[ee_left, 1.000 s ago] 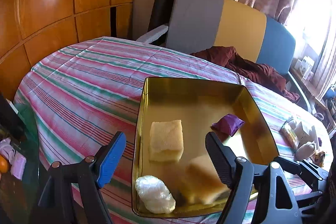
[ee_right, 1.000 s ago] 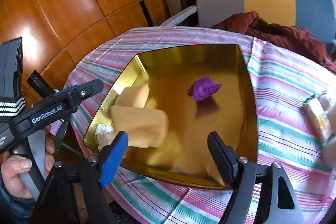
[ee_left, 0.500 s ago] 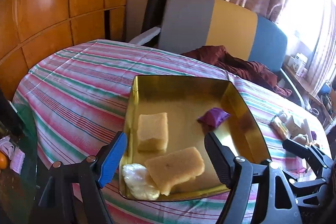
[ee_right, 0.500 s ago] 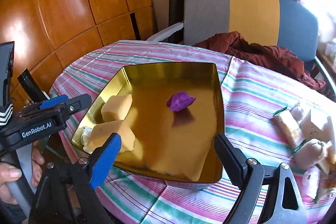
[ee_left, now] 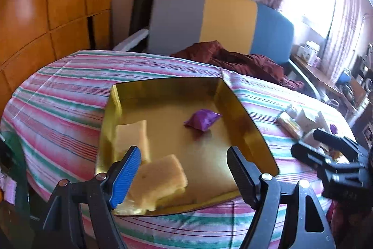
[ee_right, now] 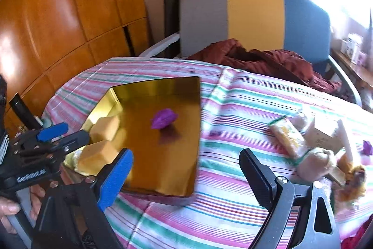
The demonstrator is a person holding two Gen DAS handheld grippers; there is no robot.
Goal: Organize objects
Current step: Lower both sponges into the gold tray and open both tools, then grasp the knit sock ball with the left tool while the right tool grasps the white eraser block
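Nothing is held at this moment, so the step in hand is judged to be the gap between one placement and the next pick. The right claw [ee_right: 186, 169] is spread wide and empty, over the striped counter [ee_right: 233, 109] between the tray [ee_right: 163, 167] and the pile [ee_right: 321, 146] near the counter's right edge. The left claw [ee_left: 184, 172] is likewise wide and empty, poised over the tray's near edge.

The next move is judged to call for the right claw to be carried to the pile, one item to be singled out (they lie touching and partly overlapping, so a clean pinch will need care), and that item to be lifted across into the tray.

The tray is gold, shiny and shallow, set toward the counter's left edge. Inside it, two yellow sponges [ee_left: 158, 181] are seen along its left side, the nearer one at the near-left corner, lying over something pale at the rim. A purple packet [ee_left: 202, 119] lies toward the tray's far right. The pile holds a yellow packet [ee_right: 286, 137], a pale box [ee_right: 324, 134] and some wrapped lumps too blurred to name.
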